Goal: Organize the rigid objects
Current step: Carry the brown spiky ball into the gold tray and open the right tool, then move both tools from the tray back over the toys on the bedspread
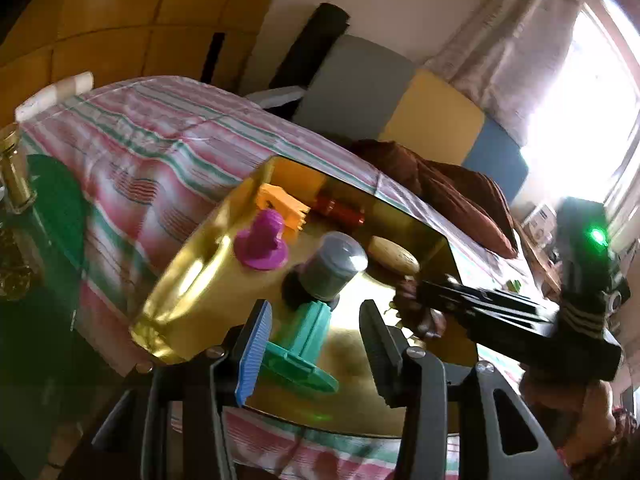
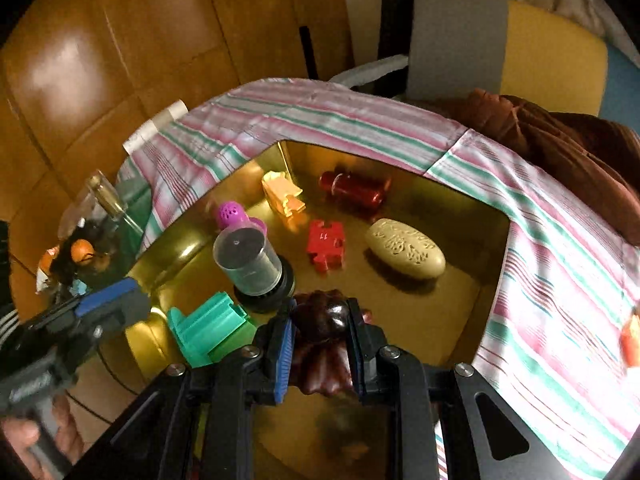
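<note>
My right gripper (image 2: 320, 350) is clamped on a dark carved wooden piece (image 2: 320, 332), held just above the near part of the gold tray (image 2: 492, 264). Just ahead and left of it stands a clear-capped cylinder (image 2: 250, 266) on a black base, with a teal plastic part (image 2: 206, 328) beside it to the left. Further ahead lie a red puzzle piece (image 2: 326, 246), a beige carved oval (image 2: 406, 248), a red cylinder (image 2: 356, 190), an orange piece (image 2: 282, 192) and a purple piece (image 2: 234, 216). My left gripper (image 1: 316, 344) hangs wide apart with nothing between its fingers, the teal part just ahead of its blue pad. The tray rests on a striped cloth (image 2: 560, 248).
</note>
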Action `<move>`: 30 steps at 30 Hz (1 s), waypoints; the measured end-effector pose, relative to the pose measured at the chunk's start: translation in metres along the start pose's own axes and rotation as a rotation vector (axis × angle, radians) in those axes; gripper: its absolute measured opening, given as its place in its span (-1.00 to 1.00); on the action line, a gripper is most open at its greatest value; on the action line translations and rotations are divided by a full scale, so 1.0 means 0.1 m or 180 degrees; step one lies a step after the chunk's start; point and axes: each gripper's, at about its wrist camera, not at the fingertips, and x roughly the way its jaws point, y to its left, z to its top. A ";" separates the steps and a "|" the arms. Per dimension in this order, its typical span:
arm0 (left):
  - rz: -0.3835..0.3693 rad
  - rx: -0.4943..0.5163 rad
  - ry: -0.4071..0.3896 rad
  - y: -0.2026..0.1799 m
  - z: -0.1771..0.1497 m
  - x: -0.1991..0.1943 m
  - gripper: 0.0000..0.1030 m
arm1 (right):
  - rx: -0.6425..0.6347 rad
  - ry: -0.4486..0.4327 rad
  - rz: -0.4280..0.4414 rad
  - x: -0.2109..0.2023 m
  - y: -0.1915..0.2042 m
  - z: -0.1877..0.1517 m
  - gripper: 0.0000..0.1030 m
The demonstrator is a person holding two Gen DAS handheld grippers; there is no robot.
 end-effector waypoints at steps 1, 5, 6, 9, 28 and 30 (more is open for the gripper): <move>-0.0008 0.0019 0.0015 -0.02 -0.01 0.01 -0.11 | 0.0002 0.0014 -0.0024 0.03 0.01 0.01 -0.53; 0.0004 0.0024 0.0030 -0.05 -0.02 0.03 -0.11 | 0.0028 0.0067 -0.0065 0.14 0.04 0.03 -0.53; 0.0006 0.0012 0.0027 -0.05 -0.02 0.02 -0.11 | 0.0045 0.0078 -0.0072 0.16 0.05 0.03 -0.53; 0.0017 -0.0021 0.0028 -0.01 -0.02 0.02 -0.11 | 0.0102 0.0114 -0.0051 0.24 0.06 0.04 -0.50; -0.0047 0.0161 0.0070 -0.12 -0.10 0.06 -0.11 | 0.0232 -0.0157 -0.0098 -0.17 0.03 -0.12 -0.23; -0.0066 0.0218 0.0081 -0.16 -0.12 0.07 -0.11 | 0.0248 -0.0175 -0.0125 -0.22 0.00 -0.14 -0.23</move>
